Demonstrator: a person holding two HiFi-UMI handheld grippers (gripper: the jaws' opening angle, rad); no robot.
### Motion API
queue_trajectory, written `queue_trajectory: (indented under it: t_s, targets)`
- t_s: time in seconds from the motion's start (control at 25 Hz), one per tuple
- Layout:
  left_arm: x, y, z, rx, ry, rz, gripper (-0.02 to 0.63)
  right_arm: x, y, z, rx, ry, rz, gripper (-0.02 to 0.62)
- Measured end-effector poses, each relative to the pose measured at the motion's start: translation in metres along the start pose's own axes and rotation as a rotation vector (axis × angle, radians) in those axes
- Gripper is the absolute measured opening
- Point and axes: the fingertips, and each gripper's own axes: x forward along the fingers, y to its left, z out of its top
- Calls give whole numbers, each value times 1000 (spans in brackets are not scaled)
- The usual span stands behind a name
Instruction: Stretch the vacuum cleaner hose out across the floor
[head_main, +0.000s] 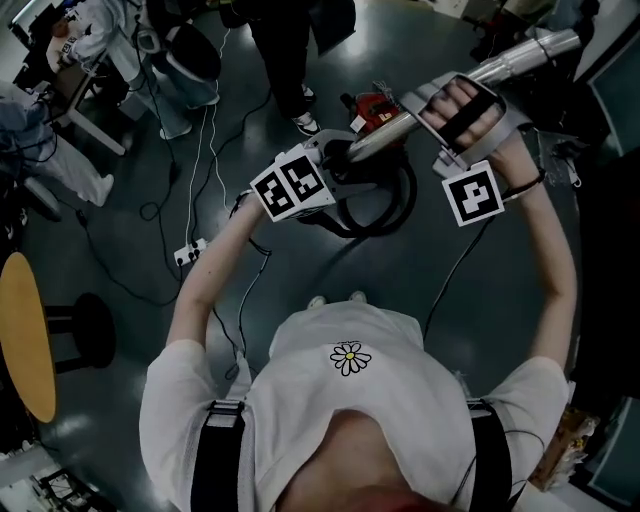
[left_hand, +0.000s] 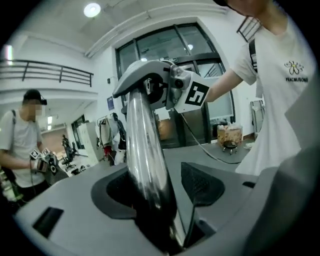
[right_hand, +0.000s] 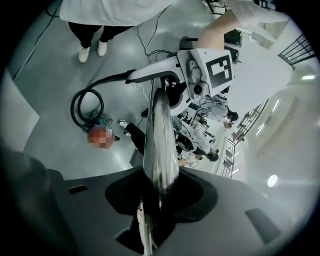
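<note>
**Chrome wand held between two hand-held grippers, hose looped on the floor**

The right hand-held gripper is seen pinching the chrome wand, which is clamped between its nearly closed jaws. The left hand-held gripper is seen with its jaws spread. The same wand runs between them, but a gap is visible between the tube and the right pad. The two grippers are pointed at each other along the wand, which is raised above the floor.

The hose is black and ribbed. From the wand's end near the left gripper it is seen dropping to the floor, where it is curled in one loop rather than laid out straight. The loop lies just beside the red vacuum cleaner and ahead of the wearer's shoes.

A bystander's legs are found just beside the cleaner. A white power strip lies to the left, and thin cables are trailed across the floor near it.

Counted: two grippers, one wand, one hose, one cleaner, one power strip.
</note>
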Motion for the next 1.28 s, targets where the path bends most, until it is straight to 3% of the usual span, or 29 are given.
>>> queue_trajectory:
  t_s: [0.08,0.2,0.28,0.36,0.48,0.56,0.68,0.76,0.88,0.96,1.12,1.28]
  targets:
    - [-1,-11,-11,-48,52,-62,278,-1,-5,10,-21,-15,-2,146]
    - [-1,-26,-38,-47,162,-108,278,1,-16,26,-62,-28,-11,147]
    - [-6,-31,-43,-125,115,-123,245,3,-18,37,-71,-49,-17,147]
    - [-14,-36,-42,-272,30,-150,126,5,-20,48,-75,-88,-33,147]
    - [-21,-48,-47,-378,-26,-153,98,7,-23,67,-100,-155,-56,148]
    - [-25,-57,-54,-427,-38,-163,97,10,-26,78,-47,-194,-46,168]
    - [-30,-67,-67,-499,-61,-163,97,16,-39,83,114,-225,-80,314]
    - [-30,-77,-75,-541,-76,-149,97,14,-43,72,234,-172,-112,347]
    - [-37,-90,-94,-629,-74,-110,97,-6,-50,26,493,13,-196,347]
    - [-47,-98,-110,-716,-74,-80,97,-31,-58,-1,758,79,-286,347]
    - [-60,-125,-109,-823,-167,-40,98,-81,-40,14,1453,-80,-432,345]
    - [-76,-157,-88,-810,-231,29,97,-104,71,108,2265,-105,-282,345]
